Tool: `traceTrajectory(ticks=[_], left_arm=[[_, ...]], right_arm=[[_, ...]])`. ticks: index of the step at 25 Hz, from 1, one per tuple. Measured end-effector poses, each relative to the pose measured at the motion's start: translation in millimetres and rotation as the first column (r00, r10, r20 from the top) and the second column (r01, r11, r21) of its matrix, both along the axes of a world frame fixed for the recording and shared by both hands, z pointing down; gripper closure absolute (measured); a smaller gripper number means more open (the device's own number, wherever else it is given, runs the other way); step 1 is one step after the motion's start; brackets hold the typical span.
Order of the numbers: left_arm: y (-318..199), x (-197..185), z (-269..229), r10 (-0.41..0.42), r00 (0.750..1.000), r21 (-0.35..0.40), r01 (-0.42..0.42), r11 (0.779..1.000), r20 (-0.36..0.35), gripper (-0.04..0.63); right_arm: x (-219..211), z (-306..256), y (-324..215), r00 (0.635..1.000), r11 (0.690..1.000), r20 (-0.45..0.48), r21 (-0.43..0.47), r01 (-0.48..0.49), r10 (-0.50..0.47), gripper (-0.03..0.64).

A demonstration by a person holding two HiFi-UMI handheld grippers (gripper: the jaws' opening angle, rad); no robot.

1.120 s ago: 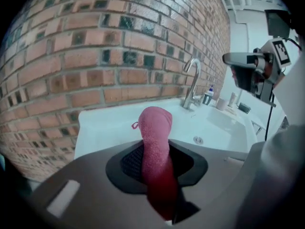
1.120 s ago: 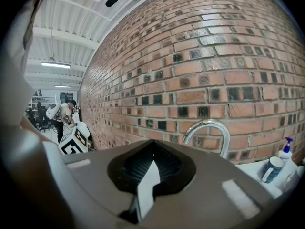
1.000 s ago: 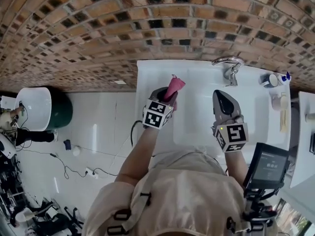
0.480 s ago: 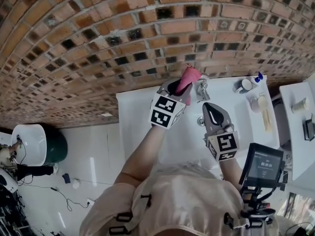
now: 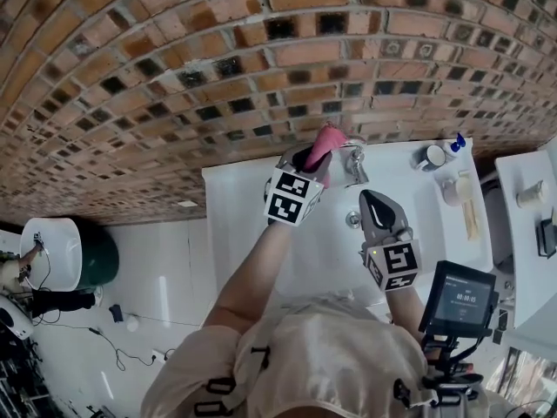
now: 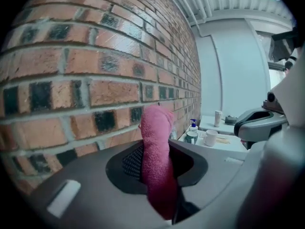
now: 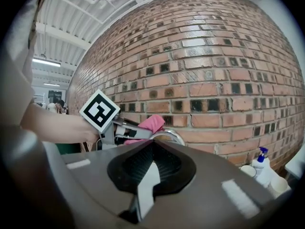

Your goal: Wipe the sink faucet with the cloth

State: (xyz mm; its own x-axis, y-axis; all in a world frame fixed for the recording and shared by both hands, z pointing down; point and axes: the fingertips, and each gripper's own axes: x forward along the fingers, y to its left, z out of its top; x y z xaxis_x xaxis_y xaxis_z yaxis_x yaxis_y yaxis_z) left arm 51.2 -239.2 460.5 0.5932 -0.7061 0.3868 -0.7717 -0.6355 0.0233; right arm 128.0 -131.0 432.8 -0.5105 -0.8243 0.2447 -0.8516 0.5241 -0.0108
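Note:
My left gripper is shut on a pink cloth, whose folded end sticks up past the jaws close to the brick wall. In the left gripper view the cloth stands upright between the pads, just in front of the bricks. The chrome faucet is immediately right of the cloth; whether they touch I cannot tell. My right gripper is shut and empty, over the white sink, pointing at the faucet base. In the right gripper view the faucet's arc shows just past the jaws, with the cloth behind it.
The brick wall rises right behind the faucet. Two cups and a blue pump bottle stand on the counter to the right. A small screen hangs on a rig at my right side.
The left gripper has carried the cloth from over the basin up and back to the faucet by the wall. The right gripper has also moved nearer the faucet.

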Motion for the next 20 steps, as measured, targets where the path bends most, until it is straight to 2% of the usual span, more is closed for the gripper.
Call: traceTrajectory(ticks=[3,8,11,13,15,18,20], left_arm=[[4,-20,26,-0.050,0.998,-0.074,0.046,0.996,-0.044,0.489],[11,-36,71,-0.091,0.995,-0.168,0.085,0.982,-0.031,0.489],[16,-44,72,-0.113,0.991,-0.196,0.098,0.976,-0.071,0.491],[18,-44,48,-0.105,0.987,-0.163,0.085,0.983,-0.120,0.491],[19,-36,12,-0.052,0.988,-0.085,0.040,0.996,-0.146,0.491],[15,-15,-34,0.037,0.993,0.038,-0.033,0.999,-0.113,0.491],[11,-1,-45,0.069,0.993,0.066,-0.062,0.996,-0.100,0.489]], right_arm=[[-10,2,-1,1.000,1.000,-0.001,-0.001,0.019,-0.019,0.630],[-25,6,4,0.999,0.999,-0.017,-0.012,0.041,-0.041,0.630],[-27,4,6,0.999,0.999,-0.021,-0.009,0.034,-0.035,0.630],[-27,2,8,0.999,1.000,-0.023,-0.005,0.025,-0.025,0.630],[-26,0,9,1.000,1.000,-0.024,-0.001,0.017,-0.017,0.629],[-25,-2,14,1.000,1.000,-0.026,0.006,0.008,-0.008,0.629],[-23,-3,17,1.000,1.000,-0.025,0.009,0.002,-0.002,0.630]])
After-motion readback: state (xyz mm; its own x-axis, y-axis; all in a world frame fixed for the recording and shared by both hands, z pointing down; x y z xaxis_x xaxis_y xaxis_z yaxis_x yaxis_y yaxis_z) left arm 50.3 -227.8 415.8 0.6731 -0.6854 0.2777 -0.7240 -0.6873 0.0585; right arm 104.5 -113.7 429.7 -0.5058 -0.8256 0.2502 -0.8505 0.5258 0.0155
